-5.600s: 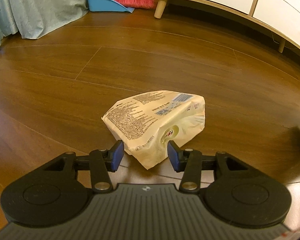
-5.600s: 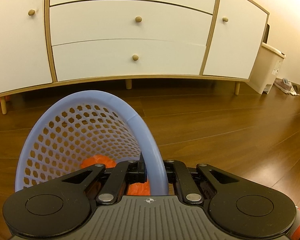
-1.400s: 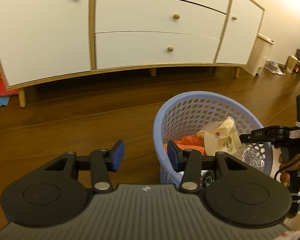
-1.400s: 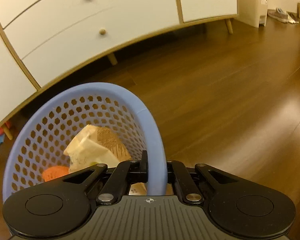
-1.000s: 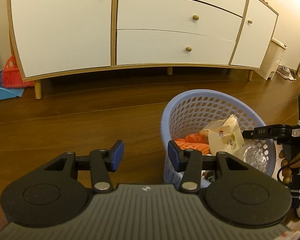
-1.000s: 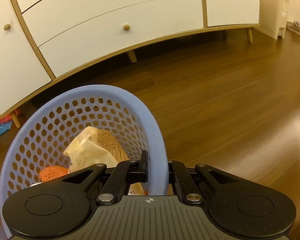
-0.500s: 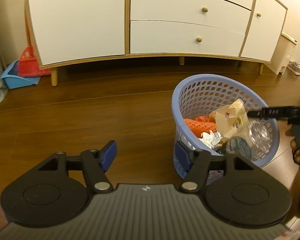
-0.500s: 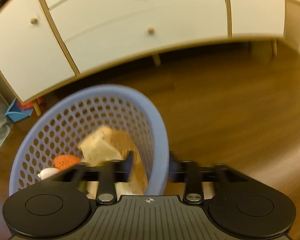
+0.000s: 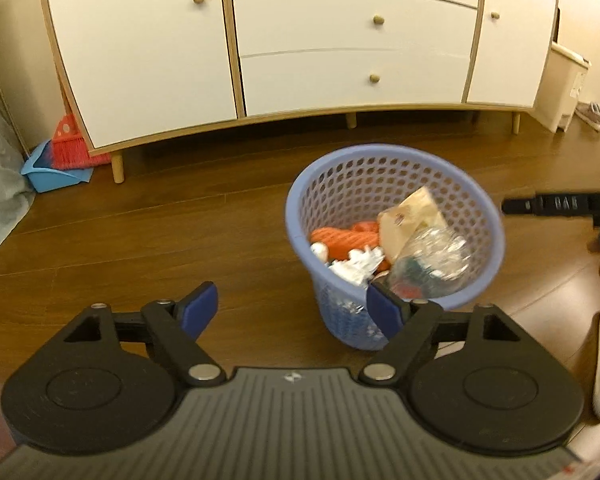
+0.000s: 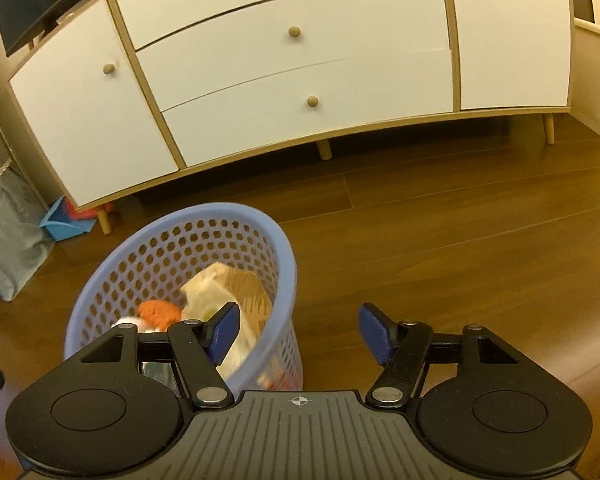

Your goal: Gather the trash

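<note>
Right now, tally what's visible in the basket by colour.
Orange netting pieces: 1
Cream packet: 1
White crumpled paper: 1
Clear crinkled plastic: 1
Total: 4 visible in the blue basket; deeper items too hidden to count.

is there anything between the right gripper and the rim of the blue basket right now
Nothing visible. The right gripper is open with the blue basket's near rim just ahead of its left finger; only bare wooden floor lies around it.

We see the wooden floor [image 9: 148, 240] carrying the blue basket [image 9: 396, 160]; a white sideboard [image 9: 300, 40] stands behind; a dustpan [image 9: 50, 172] lies left.
</note>
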{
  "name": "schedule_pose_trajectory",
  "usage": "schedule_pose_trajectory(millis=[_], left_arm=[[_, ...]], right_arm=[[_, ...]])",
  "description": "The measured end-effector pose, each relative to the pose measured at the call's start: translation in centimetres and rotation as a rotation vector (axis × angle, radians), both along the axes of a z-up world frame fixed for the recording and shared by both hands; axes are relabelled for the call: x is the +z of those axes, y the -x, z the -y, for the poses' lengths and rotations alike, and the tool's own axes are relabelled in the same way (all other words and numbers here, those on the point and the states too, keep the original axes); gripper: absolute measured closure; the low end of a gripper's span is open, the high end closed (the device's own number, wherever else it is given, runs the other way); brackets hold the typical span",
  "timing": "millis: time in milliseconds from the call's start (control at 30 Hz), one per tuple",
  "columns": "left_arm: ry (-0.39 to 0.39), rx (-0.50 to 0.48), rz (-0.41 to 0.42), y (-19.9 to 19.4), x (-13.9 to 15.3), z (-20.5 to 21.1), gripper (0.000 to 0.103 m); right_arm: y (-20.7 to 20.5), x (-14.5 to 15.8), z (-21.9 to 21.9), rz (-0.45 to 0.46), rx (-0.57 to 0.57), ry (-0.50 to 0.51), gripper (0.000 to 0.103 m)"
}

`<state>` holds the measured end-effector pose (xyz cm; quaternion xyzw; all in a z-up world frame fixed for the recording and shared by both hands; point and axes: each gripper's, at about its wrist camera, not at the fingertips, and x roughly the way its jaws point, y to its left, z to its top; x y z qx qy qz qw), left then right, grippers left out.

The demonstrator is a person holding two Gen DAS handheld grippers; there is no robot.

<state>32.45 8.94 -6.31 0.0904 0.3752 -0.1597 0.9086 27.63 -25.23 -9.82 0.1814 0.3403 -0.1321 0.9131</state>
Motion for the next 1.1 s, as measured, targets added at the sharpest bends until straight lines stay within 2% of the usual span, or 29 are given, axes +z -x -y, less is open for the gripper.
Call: schedule_pose_trajectory(millis=[133, 300, 500, 900, 1100], left_arm=[[0.035, 0.05, -0.005, 1.4, 1.1, 1.0, 0.012], [0.057, 0.12, -0.025, 3.8, 2.3, 1.7, 0.009], [0.08, 0.202, -0.069, 6.8, 3.3, 2.4, 0.007], [0.096, 0.255, -0.084, 13.5, 5.4, 2.8, 0.006], [0.098, 0.245, -0.071, 16.8, 6.1, 2.8, 0.004]], right_arm=[[2.1, 1.1, -0.9, -0.016, 0.023, -0.014, 0.04], [4.8, 2.9, -2.3, -0.041, 0.047, -0.055, 0.038], [8.2, 5.2, -4.1, -0.051, 0.07, -0.058, 0.037], [13.9, 8.5, -6.2, -0.046, 0.111, -0.041, 0.036], [15.8, 9.3, -7.0, -0.057, 0.131, -0.015, 0.036]])
